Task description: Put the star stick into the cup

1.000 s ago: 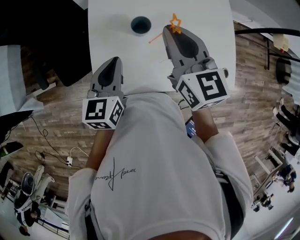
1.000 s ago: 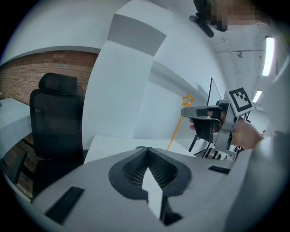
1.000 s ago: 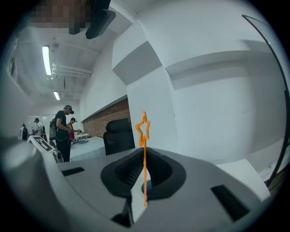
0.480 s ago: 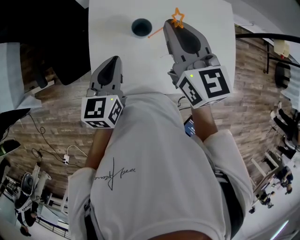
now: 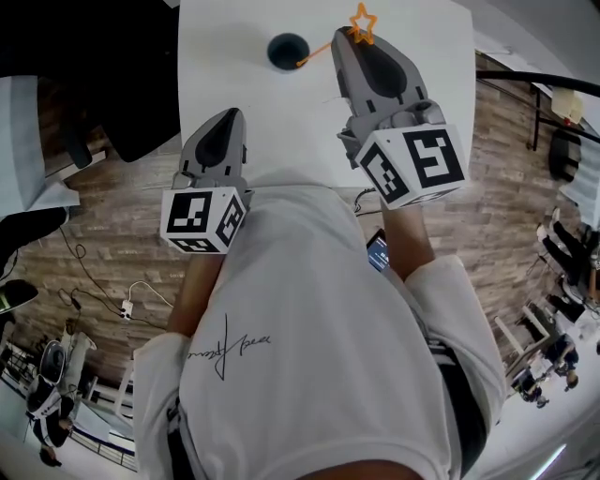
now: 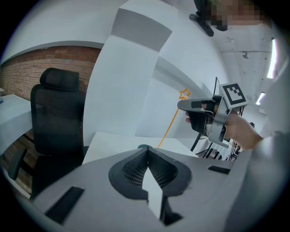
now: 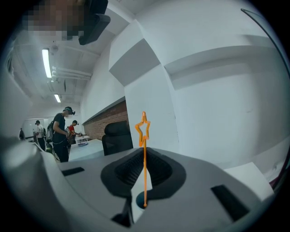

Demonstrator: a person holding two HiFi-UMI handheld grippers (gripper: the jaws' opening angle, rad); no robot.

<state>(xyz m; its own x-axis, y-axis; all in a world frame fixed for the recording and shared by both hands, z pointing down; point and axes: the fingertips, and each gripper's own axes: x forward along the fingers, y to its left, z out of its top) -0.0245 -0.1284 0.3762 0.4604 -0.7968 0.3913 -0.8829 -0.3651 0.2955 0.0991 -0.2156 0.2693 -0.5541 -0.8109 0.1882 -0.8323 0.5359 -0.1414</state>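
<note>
A dark teal cup (image 5: 287,51) stands on the white table (image 5: 234,98), far from its front edge. My right gripper (image 5: 344,37) is shut on the orange star stick (image 5: 363,21), holding it up to the right of the cup. The star points away and the stick's lower end slants down to the cup's rim. In the right gripper view the star stick (image 7: 144,156) rises between the jaws of my right gripper (image 7: 144,153), and the cup (image 7: 140,202) shows dark below. My left gripper (image 5: 225,127) hovers shut and empty nearer the table's front edge. The left gripper view shows the star stick (image 6: 184,94) above the cup (image 6: 145,147).
A black office chair (image 6: 56,118) stands left of the table. Brick-patterned flooring (image 5: 103,225) surrounds the table, with cables on it. Other people (image 7: 60,131) stand far off in the room.
My right gripper has carried the star stick forward and a little left, so its lower end now reaches the cup's rim. The left gripper has stayed where it was.
</note>
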